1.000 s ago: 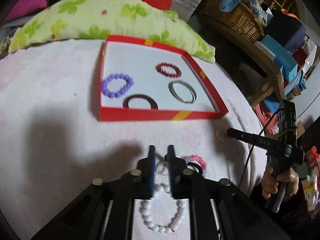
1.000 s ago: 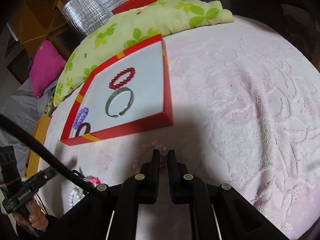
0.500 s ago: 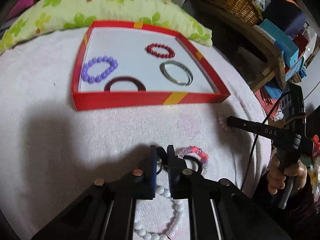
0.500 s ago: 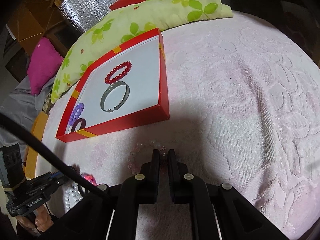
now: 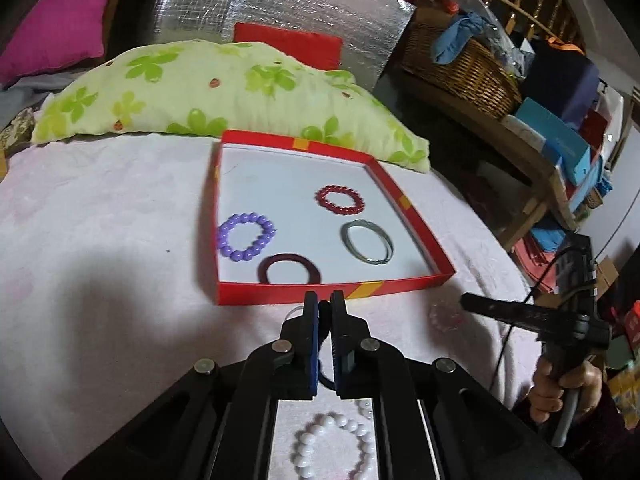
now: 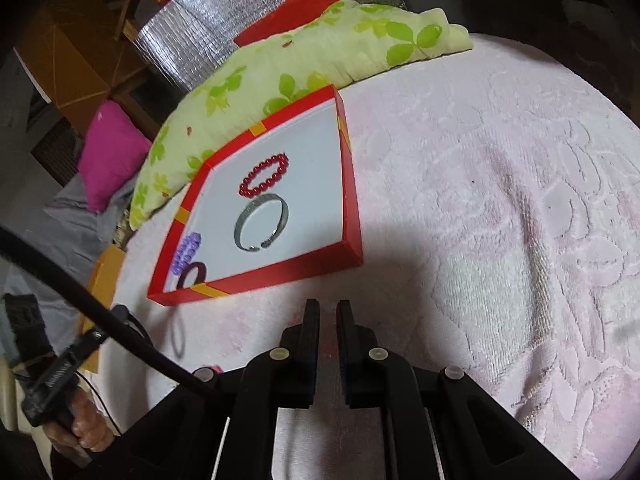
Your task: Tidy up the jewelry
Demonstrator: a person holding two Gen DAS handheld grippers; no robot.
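Observation:
An open red box lies on the pink blanket. It holds a purple bead bracelet, a red bead bracelet, a silver bangle and a dark maroon bangle. My left gripper is shut on a thin black band, which dangles above the blanket just short of the box's near wall. A white bead bracelet lies under it. My right gripper is shut on a pale pink bead bracelet, mostly hidden behind its fingers in its own view.
A green floral pillow lies behind the box, with a magenta cushion at far left. A wicker basket and stacked boxes fill the shelves at right. The pink blanket spreads wide to the right of the box.
My left gripper closed on the black band and rose off the blanket toward the box, leaving the white bracelet below. The pink bracelet slipped from sight behind the right fingers.

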